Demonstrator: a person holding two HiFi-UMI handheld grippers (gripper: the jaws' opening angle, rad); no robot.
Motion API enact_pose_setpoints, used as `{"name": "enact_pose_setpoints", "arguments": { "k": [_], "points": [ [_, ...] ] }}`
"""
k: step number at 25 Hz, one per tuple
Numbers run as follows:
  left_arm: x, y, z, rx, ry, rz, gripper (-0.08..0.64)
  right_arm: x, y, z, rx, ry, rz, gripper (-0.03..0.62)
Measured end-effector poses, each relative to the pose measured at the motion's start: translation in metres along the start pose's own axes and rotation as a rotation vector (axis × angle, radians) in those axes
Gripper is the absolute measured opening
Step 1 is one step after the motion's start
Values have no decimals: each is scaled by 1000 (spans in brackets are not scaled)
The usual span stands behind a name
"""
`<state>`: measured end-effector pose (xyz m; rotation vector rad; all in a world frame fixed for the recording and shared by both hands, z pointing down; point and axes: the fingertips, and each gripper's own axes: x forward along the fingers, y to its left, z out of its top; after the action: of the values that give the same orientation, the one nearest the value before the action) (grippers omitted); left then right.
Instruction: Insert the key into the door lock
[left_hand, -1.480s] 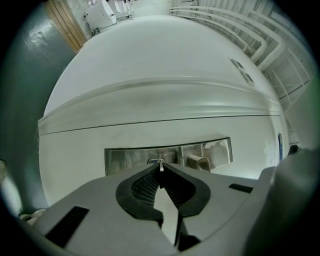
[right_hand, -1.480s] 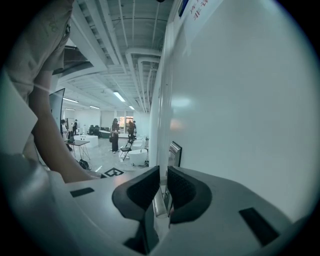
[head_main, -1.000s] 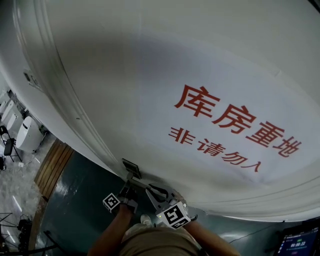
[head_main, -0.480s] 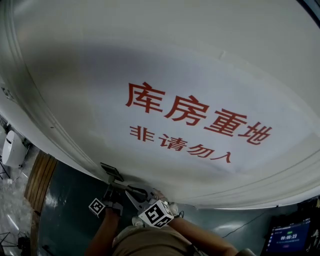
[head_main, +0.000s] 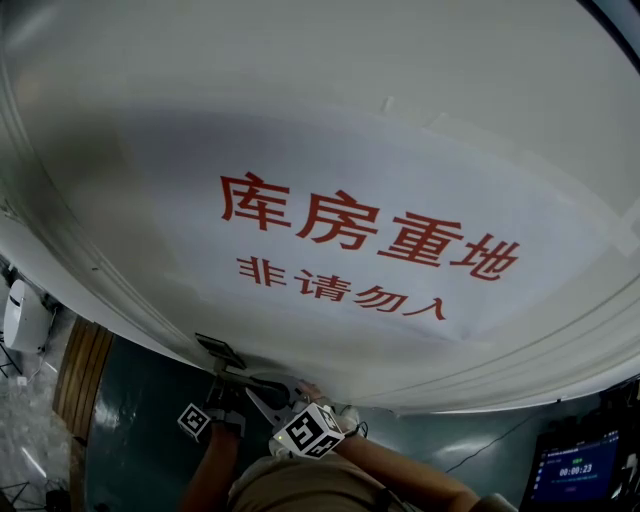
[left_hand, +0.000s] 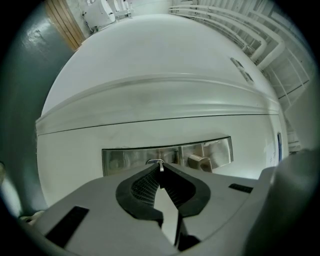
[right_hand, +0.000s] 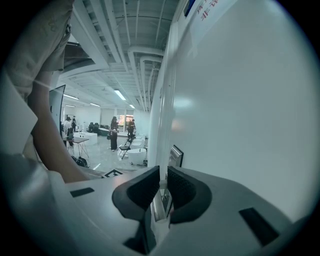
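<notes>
The left tool (left_hand: 160, 169) is closed on the key (left_hand: 160, 163) and points level at the door (left_hand: 150, 65). The key tip sits at the keyhole in the steel lock plate (left_hand: 125, 159); depth of entry cannot be told. The right tool (right_hand: 163, 174) is narrow, clamped on the handle (right_hand: 159, 204) just beside the lock plate. A red-lettered sign (head_main: 370, 240) is fixed on the door above.

Left gripper (left_hand: 160, 169), right gripper (right_hand: 163, 175): grey shells, black ribbed jaws, black-white marker cubes (head_main: 311, 431); khaki garment (head_main: 300, 492).
</notes>
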<state>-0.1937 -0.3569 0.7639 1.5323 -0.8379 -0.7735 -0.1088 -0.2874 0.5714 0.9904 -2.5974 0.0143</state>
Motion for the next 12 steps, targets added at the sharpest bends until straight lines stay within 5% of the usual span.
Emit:
{"name": "enact_pose_setpoints", "arguments": {
  "k": [12],
  "points": [
    [0,4,-2,-74,-27,19,34,3,14,-4,1,9,23,32]
  ]
}}
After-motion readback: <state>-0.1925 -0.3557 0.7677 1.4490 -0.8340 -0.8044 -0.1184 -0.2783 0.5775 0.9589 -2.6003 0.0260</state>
